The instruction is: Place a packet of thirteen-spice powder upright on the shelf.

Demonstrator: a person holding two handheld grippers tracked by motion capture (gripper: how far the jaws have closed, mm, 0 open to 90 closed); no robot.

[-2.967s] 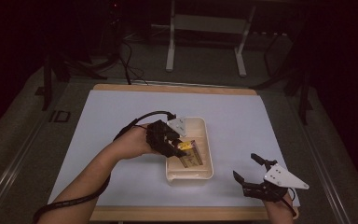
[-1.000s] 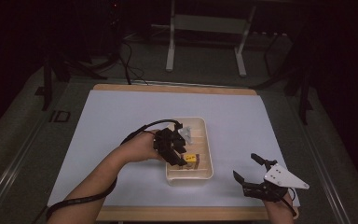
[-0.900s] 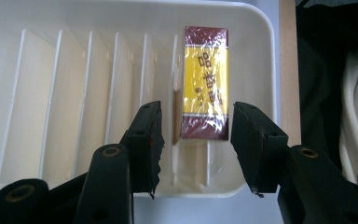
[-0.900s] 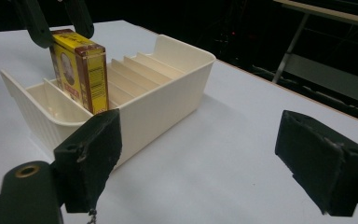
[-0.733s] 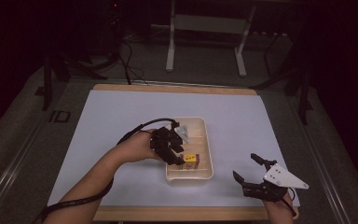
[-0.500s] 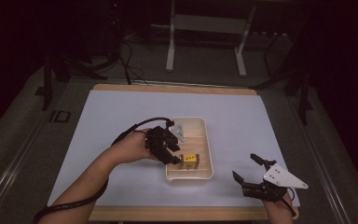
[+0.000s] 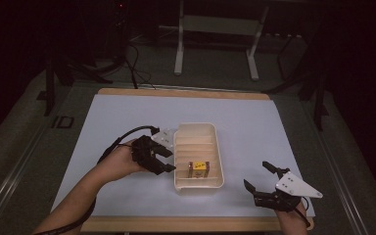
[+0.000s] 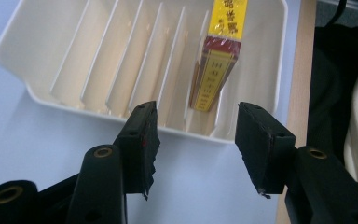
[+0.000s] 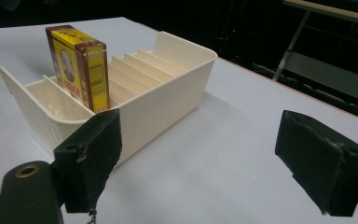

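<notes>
We take the cream slotted tray (image 7: pixel 197 134) as our landmark. The yellow and red box (image 7: pixel 198 168) stands upright on its narrow edge in a slot close to the tray's near end wall; in the right gripper view the box (image 9: pixel 78 65) rises well above the rim, held up by the thin dividers on either side of it. That, we judge, is why it sits there: the ribs keep a slim pack from tipping, so nothing needs to steady it.

Our left gripper (image 7: pixel 162 160) hangs just beside the tray's left wall, outside it. Its jaws have just been opening, and in the left gripper view the left gripper (image 8: pixel 193 135) shows its pads apart with nothing between them; the box (image 8: pixel 219 56) lies beyond them inside the tray (image 8: pixel 37 86). We read this as a release with the hand drawing clear.

Our right gripper (image 7: pixel 259 177) waits on the table (image 7: pixel 284 127) to the right of the tray's near corner, well apart from it, jaws wide and empty, seemingly idle.

The box's print is too small to read. The left gripper view cuts off the box's top, and we cannot tell exactly which slot it occupies. The room beyond the table is dark.
</notes>
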